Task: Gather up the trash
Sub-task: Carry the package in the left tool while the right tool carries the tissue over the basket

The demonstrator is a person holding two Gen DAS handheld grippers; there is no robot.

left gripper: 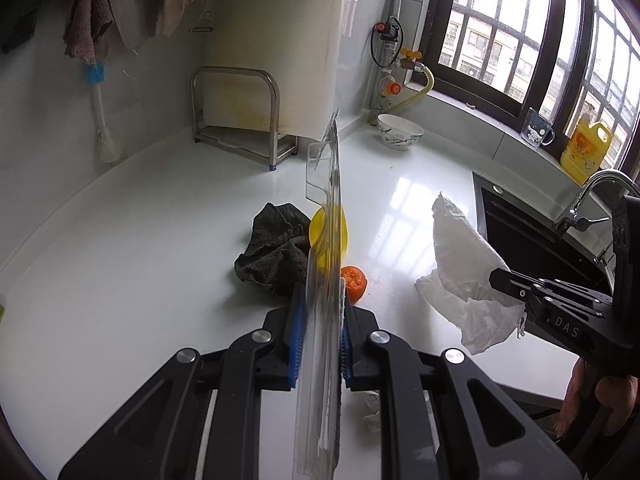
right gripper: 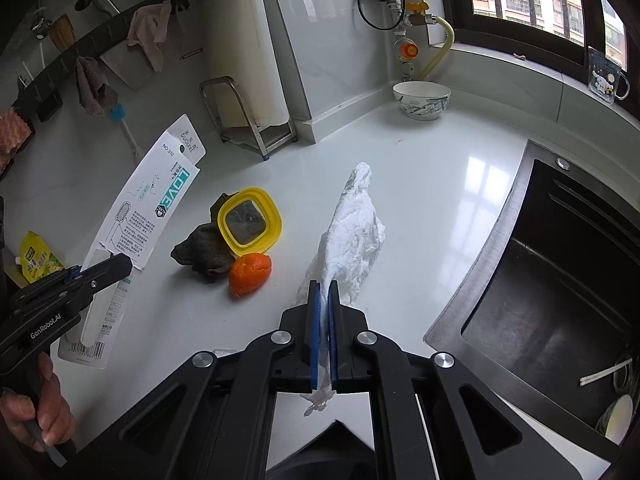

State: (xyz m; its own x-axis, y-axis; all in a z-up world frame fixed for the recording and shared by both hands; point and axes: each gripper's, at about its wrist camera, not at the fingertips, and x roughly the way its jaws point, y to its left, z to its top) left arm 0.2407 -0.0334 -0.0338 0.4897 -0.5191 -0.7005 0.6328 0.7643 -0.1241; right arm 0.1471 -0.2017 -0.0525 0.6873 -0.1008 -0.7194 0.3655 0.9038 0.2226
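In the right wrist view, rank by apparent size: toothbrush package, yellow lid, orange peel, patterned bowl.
1. Toothbrush package, though nearer the camera.
2. Yellow lid.
3. Patterned bowl and orange peel look alike; the bowl sits farther off, so unranked.

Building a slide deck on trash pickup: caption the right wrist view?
Right gripper clamps crumpled white tissue above the countertop; left gripper holds toothbrush packaging.

Glossy white stone countertop (right gripper: 432,216), window light reflected on it. Lying on it, grouped near centre: crumpled dark grey-brown cloth (right gripper: 204,250); square yellow plastic lid with clear centre (right gripper: 250,222), propped against the cloth; orange citrus peel (right gripper: 250,272) just beside both. White ceramic bowl with floral print (right gripper: 421,100) far back by the wall. Bent steel rack (left gripper: 240,128) in the corner. Black sink basin (right gripper: 560,292) set into the right side.
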